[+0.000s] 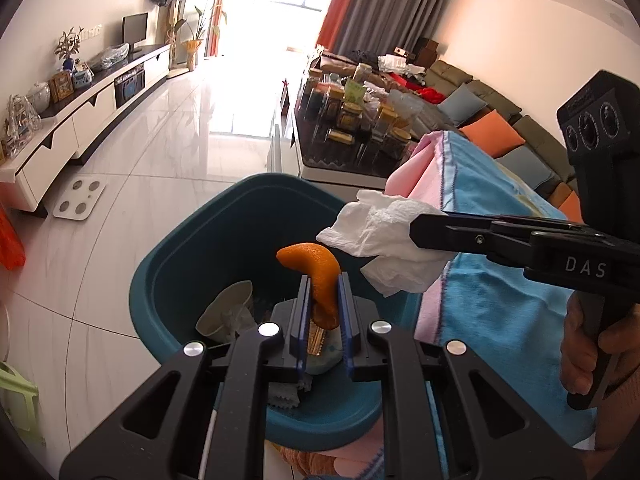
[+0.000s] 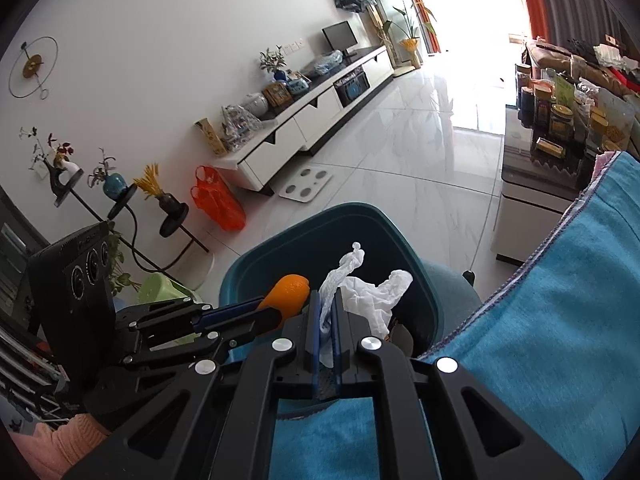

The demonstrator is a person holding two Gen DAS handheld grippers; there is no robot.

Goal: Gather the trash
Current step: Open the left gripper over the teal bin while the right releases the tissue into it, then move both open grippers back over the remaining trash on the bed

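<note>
My left gripper (image 1: 325, 285) is shut on a curled orange peel (image 1: 318, 276) and holds it over the open teal trash bin (image 1: 168, 264). My right gripper (image 2: 329, 300) is shut on a crumpled white tissue (image 2: 368, 296), also above the bin (image 2: 272, 256). In the left wrist view the right gripper (image 1: 420, 228) comes in from the right with the tissue (image 1: 384, 236) just beyond the peel. In the right wrist view the left gripper (image 2: 276, 310) holds the peel (image 2: 290, 292) left of the tissue. The bin holds a paper cup (image 1: 228, 312) and other scraps.
A blue and pink cloth (image 1: 492, 216) covers the table edge right of the bin. A low coffee table (image 1: 348, 160) crowded with jars stands beyond. A white scale (image 1: 80, 200) lies on the tile floor near the TV cabinet (image 1: 80, 120). A sofa (image 1: 500, 120) runs along the right wall.
</note>
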